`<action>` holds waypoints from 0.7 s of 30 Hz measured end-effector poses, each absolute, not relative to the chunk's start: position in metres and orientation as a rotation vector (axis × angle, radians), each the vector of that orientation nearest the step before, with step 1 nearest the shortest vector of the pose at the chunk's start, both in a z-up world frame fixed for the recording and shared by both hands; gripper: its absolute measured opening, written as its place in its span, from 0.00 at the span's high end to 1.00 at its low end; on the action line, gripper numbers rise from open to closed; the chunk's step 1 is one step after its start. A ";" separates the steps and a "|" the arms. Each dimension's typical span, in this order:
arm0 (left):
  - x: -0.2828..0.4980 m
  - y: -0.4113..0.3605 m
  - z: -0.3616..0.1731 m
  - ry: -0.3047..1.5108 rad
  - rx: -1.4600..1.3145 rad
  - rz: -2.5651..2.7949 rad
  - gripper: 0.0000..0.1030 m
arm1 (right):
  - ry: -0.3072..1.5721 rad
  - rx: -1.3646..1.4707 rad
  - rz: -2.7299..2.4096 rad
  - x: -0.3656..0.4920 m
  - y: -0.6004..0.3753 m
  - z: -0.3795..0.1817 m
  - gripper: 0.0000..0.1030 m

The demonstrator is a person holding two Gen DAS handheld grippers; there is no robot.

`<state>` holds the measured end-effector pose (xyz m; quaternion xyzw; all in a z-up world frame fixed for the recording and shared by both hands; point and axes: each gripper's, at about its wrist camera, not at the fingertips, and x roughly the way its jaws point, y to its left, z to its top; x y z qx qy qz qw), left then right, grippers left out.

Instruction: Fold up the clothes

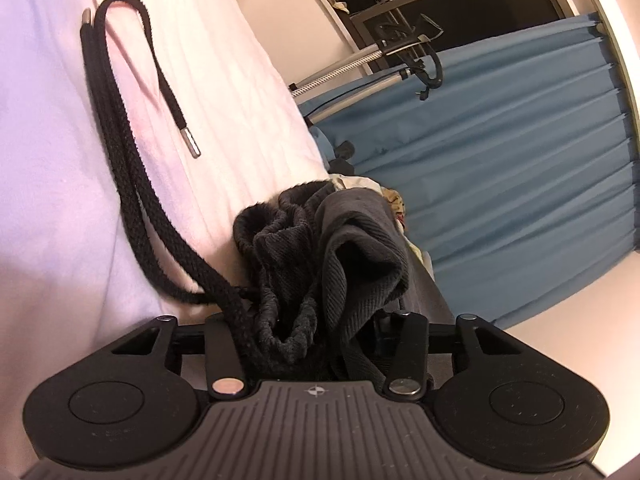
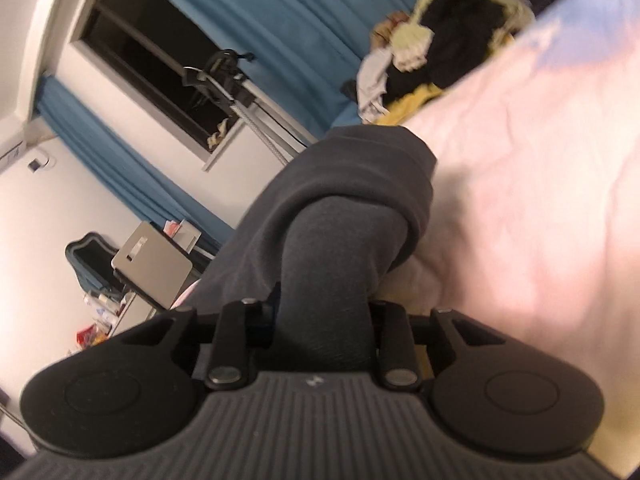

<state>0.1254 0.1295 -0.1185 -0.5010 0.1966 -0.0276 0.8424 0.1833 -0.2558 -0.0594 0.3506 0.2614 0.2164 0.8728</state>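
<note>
Pale pink bed sheet [image 1: 60, 200] at left, black braided drawstring [image 1: 120, 152] with metal tips lying on it; left gripper [image 1: 316, 344] clamped on bunched dark grey knit waistband [image 1: 320, 248]. Blue pleated curtain [image 1: 500, 160] and dark window [image 1: 460, 4] behind. Right gripper [image 2: 324, 320] clamped on dark grey garment fabric [image 2: 332, 208]; mixed clothes pile [image 2: 440, 40] beyond on the sheet.

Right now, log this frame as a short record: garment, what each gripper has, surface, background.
garment: dark grey sweatpants with a black drawstring, metal tips showing
left gripper: bunched waistband between its fingers, drawstring trailing onto the sheet
right gripper: a fold of the grey fabric between its fingers
surface: pale pink bed sheet
background: blue curtain, dark window, heap of other clothes
</note>
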 end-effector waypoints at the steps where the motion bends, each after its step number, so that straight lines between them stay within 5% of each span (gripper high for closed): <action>1: 0.120 0.127 -0.114 0.419 -1.055 -0.066 0.52 | 0.535 0.726 0.447 0.173 -0.259 -0.053 0.73; 21: 0.040 -0.001 0.012 0.425 -0.855 -0.270 0.52 | 0.395 0.831 0.320 0.010 -0.399 0.039 0.73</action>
